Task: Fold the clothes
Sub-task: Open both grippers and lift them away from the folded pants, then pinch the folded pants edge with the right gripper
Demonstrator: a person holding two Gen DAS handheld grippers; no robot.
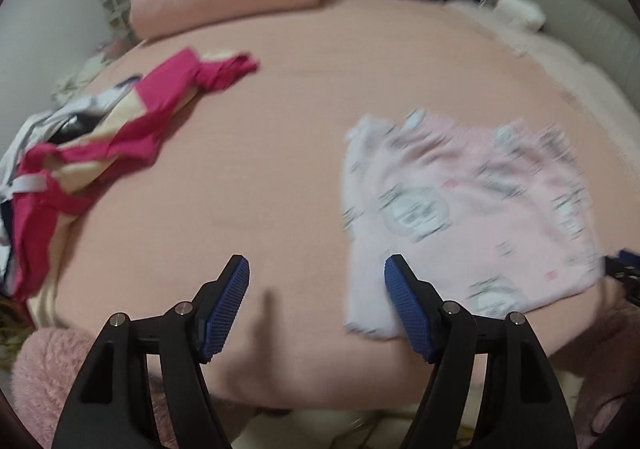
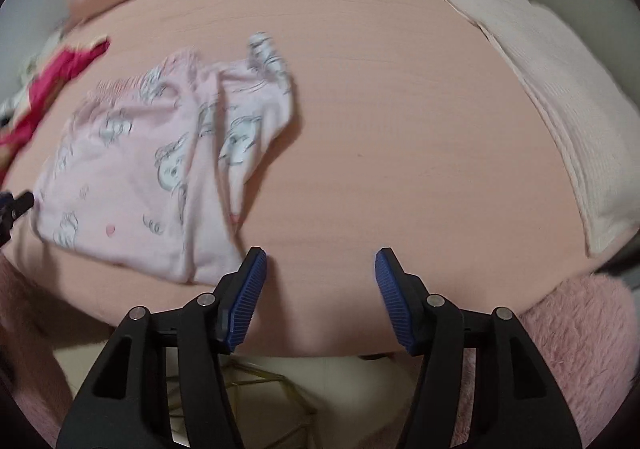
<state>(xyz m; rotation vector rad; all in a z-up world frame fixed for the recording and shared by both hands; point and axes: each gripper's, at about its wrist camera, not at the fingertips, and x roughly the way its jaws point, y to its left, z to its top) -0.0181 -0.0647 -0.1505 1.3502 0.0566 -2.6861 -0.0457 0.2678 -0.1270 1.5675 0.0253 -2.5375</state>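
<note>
Pink top [image 2: 140, 169] lies partly folded at ten o'clock; red heap [image 1: 92, 153] is unfolded. We hold both tongs, left [image 1: 316, 305] and right [image 2: 320, 297], released.

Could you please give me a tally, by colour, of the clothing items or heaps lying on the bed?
Pale pink printed garment: 1
Magenta-and-cream heap of clothes: 1; pieces within it cannot be told apart
Grey-white clothing at the bed's edge: 1
Total: 3
</note>
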